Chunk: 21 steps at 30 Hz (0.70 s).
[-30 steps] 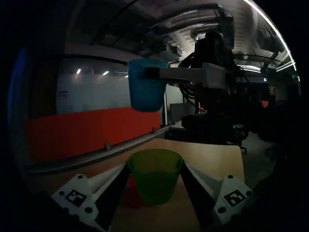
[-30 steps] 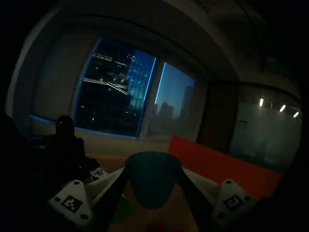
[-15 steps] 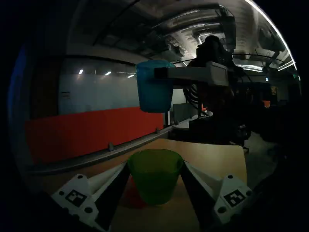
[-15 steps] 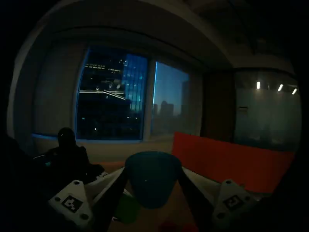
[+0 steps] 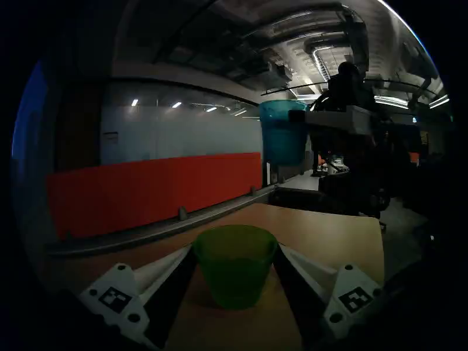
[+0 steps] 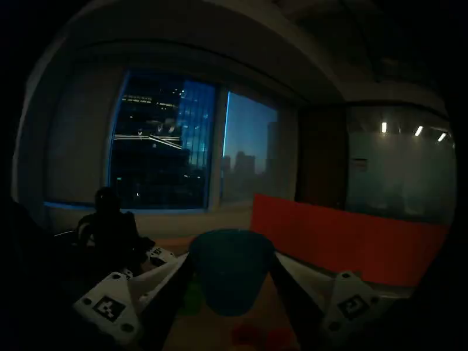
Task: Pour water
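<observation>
A green cup [image 5: 235, 266] stands upright between the fingers of my left gripper [image 5: 235, 281], which is shut on it just above the wooden table [image 5: 327, 234]. Higher up and to the right, a blue cup [image 5: 282, 139] hangs upright in the air, with my right gripper [image 5: 295, 117] shut on its rim area. In the right gripper view the blue cup [image 6: 231, 286] sits between my right gripper's [image 6: 231, 266] two fingers. Below and to its left, a patch of the green cup [image 6: 191, 296] shows beside the left gripper's tagged fingers [image 6: 157, 254]. The light is too dim to see water.
A red panel [image 5: 152, 190] runs along the table's far side under a frosted glass wall. Dark windows [image 6: 158, 152] face a night skyline. Red shapes [image 6: 254, 334] lie on the table below the blue cup. Dark office chairs [image 5: 362, 199] stand past the table's far right edge.
In the left gripper view the blue cup has moved right and farther off. The red shape behind the green cup is gone from that view.
</observation>
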Tool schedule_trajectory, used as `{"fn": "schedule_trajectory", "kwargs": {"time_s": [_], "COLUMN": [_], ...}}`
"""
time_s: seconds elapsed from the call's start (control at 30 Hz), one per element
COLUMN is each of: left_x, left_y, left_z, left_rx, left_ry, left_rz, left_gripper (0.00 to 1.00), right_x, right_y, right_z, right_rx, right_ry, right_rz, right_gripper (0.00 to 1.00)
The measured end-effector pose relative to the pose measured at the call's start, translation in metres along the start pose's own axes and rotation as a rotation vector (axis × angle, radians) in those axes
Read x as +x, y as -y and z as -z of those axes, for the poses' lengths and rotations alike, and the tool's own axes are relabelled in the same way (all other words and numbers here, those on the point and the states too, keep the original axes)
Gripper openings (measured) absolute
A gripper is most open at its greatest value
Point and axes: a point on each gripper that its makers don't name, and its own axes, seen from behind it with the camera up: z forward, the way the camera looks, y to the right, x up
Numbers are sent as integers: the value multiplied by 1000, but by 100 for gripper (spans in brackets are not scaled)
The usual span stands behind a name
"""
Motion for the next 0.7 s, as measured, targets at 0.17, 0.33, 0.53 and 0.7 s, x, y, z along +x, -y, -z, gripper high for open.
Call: {"fn": "schedule_trajectory", "kwargs": {"time_s": [0.17,0.33,0.53,0.7], "left_x": [-4,-8,-11,-17], "left_y": [10,16,22,24], "left_z": [0,-2,-5,-7], "left_rx": [17,31,40,38], "left_ry": [7,16,26,46], "left_rz": [4,4,7,7], "left_gripper": [87,87,87,87], "right_x": [-7,-13,-23,-38], "right_y": [-5,-12,-19,-21], "right_z": [14,26,35,40], "right_rx": [-17,-30,-42,-44], "right_ry": [9,14,20,36], "right_rz": [-9,-19,-25,-26], "right_gripper": [91,91,91,92]}}
